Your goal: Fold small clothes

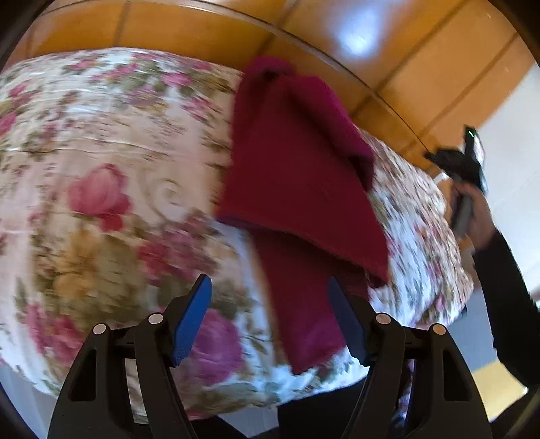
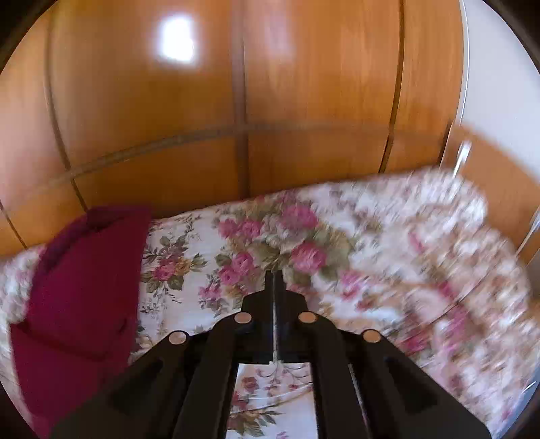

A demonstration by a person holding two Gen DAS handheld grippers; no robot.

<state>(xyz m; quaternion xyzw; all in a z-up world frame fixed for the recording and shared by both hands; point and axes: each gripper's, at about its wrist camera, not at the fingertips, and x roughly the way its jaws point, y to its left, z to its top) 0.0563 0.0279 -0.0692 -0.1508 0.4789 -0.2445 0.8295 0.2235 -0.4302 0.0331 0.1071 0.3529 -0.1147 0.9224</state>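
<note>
Floral bedspread (image 2: 337, 236) beneath maroon garment (image 1: 303, 189), beside wooden wardrobe (image 2: 303, 101).

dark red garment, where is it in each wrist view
Left wrist: the dark red garment lies right of centre on the floral bedspread, running down between the open left gripper fingers.
Right wrist: it sits at the left edge, left of the shut right gripper.
Shared landmark: the orange wooden wardrobe behind the bed.
</note>
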